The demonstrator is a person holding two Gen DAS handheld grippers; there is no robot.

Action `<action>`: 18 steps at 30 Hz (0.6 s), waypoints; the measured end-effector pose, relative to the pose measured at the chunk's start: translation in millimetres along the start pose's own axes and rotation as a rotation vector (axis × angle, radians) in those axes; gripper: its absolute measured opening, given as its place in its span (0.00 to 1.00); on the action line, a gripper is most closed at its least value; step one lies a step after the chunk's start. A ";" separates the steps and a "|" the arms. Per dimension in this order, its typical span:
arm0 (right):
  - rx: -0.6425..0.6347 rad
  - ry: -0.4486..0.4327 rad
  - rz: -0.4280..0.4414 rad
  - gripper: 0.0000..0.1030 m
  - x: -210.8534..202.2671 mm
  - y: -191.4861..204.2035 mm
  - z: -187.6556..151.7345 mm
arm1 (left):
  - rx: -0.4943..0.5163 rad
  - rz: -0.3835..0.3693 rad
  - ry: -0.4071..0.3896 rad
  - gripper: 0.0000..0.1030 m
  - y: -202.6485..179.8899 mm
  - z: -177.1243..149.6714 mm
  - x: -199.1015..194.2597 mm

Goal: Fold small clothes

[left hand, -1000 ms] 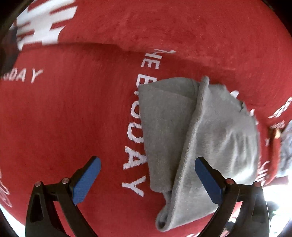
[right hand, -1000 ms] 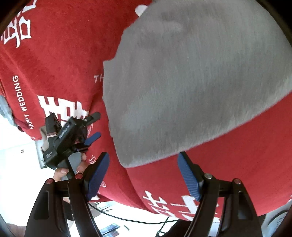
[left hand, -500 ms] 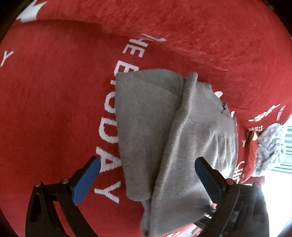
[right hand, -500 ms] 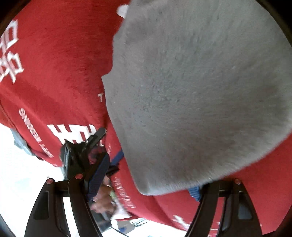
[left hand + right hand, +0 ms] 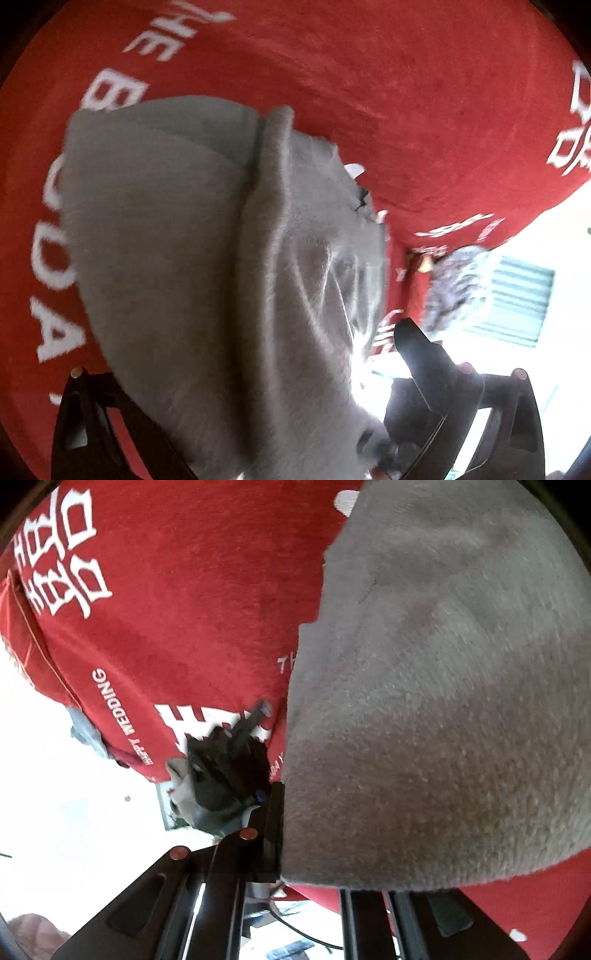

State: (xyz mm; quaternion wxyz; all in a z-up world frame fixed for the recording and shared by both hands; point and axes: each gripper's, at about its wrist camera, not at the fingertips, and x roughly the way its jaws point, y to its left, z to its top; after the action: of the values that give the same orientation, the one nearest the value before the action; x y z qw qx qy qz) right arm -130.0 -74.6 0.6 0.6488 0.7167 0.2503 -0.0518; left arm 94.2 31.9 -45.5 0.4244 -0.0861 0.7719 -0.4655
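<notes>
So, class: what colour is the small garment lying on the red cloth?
Grey: the small garment shows best in the left wrist view, plain and fuzzy.

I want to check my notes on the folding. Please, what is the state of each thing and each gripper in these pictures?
grey garment: partly folded, a ridge down its middle, lying on the red cloth.
red cloth: spread out under the garment, slightly creased.
right gripper: its jaws have just been closing; shut on the garment's edge.
left gripper: open, the garment between its fingers, not pinched.
</notes>
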 end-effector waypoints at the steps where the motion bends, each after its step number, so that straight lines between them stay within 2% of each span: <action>1: 0.000 0.013 -0.015 0.08 2.6 -2.4 -0.4 | 0.022 0.052 0.006 0.96 -5.0 -0.9 4.9; 2: -0.001 0.024 -0.032 0.08 4.5 -4.2 -1.6 | 0.043 0.111 0.011 0.90 -10.0 -1.6 13.1; 3: -0.006 0.045 -0.068 0.09 6.8 -6.0 -3.5 | 0.069 0.171 0.012 0.77 -13.6 -3.8 16.8; 5: -0.026 0.100 -0.157 0.12 7.8 -6.7 -8.9 | 0.130 0.251 -0.008 0.63 -23.1 -7.0 18.1; 6: -0.041 0.137 -0.211 0.14 6.8 -6.0 -11.7 | 0.145 0.283 -0.008 0.48 -25.5 -8.5 18.8; 8: -0.085 0.198 -0.303 0.20 -1.1 -1.8 -14.7 | 0.135 0.310 -0.001 0.46 -23.3 -7.7 20.4; 10: -0.137 0.205 -0.353 0.26 -16.3 5.7 -11.7 | 0.124 0.323 -0.006 0.46 -22.3 -6.6 20.7; 11: -0.159 0.192 -0.370 0.34 -24.6 9.3 -8.0 | 0.122 0.334 -0.008 0.46 -21.5 -5.7 18.0; 12: -0.192 0.157 -0.401 0.38 -35.8 14.7 -1.6 | 0.123 0.353 -0.013 0.46 -23.5 -6.3 19.2; 14: -0.246 0.066 -0.460 0.38 -55.2 22.8 15.3 | 0.149 0.404 -0.025 0.46 -30.3 -8.6 23.1; 15: -0.260 0.014 -0.490 0.33 -64.4 25.1 29.6 | 0.165 0.431 -0.033 0.41 -31.8 -10.5 21.2; 16: -0.258 -0.014 -0.508 0.26 -67.7 25.4 39.9 | 0.193 0.461 -0.040 0.29 -37.0 -13.0 23.3; 17: -0.258 -0.036 -0.526 0.09 -68.9 25.8 50.6 | 0.200 0.458 -0.042 0.27 -39.5 -13.6 22.7; 18: -0.265 -0.051 -0.552 0.06 -67.5 25.7 62.2 | 0.203 0.467 -0.053 0.26 -41.0 -14.6 20.5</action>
State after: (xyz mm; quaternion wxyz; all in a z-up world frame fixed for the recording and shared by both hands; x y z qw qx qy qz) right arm -162.2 -154.5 41.3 0.7042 0.5293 0.4235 -0.2111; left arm 59.9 7.8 -21.8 0.5469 0.1253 0.7089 -0.4275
